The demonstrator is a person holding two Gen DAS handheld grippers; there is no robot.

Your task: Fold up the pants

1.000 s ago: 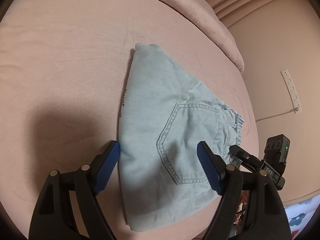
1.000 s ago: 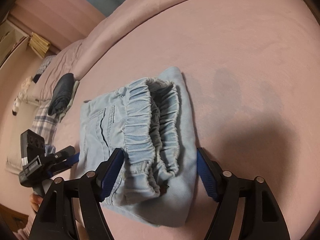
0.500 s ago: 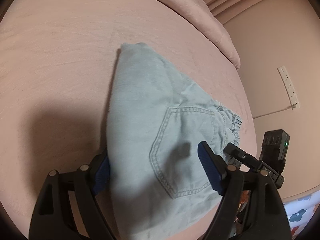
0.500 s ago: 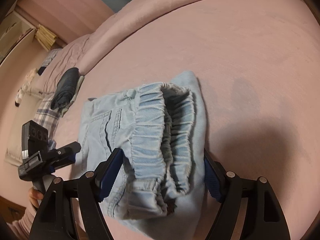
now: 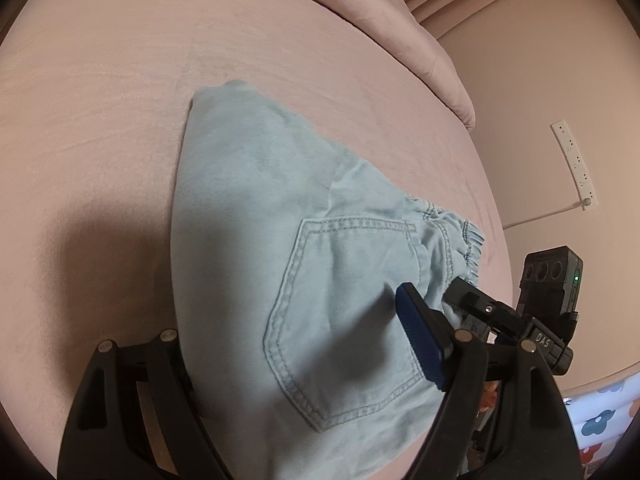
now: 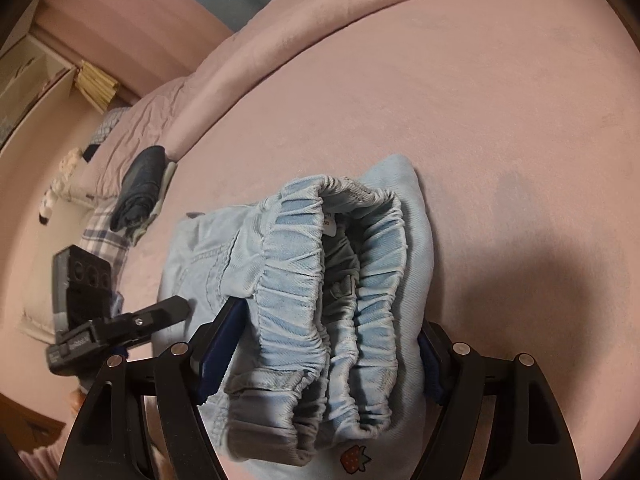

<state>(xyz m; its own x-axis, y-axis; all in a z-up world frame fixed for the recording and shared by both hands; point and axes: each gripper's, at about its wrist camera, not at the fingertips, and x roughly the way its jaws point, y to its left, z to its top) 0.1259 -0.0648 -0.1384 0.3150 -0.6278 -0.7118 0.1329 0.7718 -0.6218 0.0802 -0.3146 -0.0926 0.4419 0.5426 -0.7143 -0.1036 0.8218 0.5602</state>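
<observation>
A pale pink plush bed cover point(image 5: 120, 92) spreads under everything, with a raised pink rim point(image 6: 280, 32) curving behind it. On it lies the folded pair of light blue denim pants point(image 5: 280, 240), a stitched back pocket point(image 5: 344, 312) facing up.

The left gripper point(image 5: 296, 364) straddles the near end of the pants, jaws spread wide; its left finger is hidden under the cloth edge, its blue-padded right finger point(image 5: 420, 344) rests on top by the pocket. It holds nothing pinched.

The right gripper point(image 6: 320, 356) stands wide open around the gathered elastic waistband point(image 6: 320, 292), blue pads at either flank of the bundle, not squeezing it. Far left of it sits a dark folded garment point(image 6: 142, 184) on a plaid cloth point(image 6: 104, 240).
</observation>
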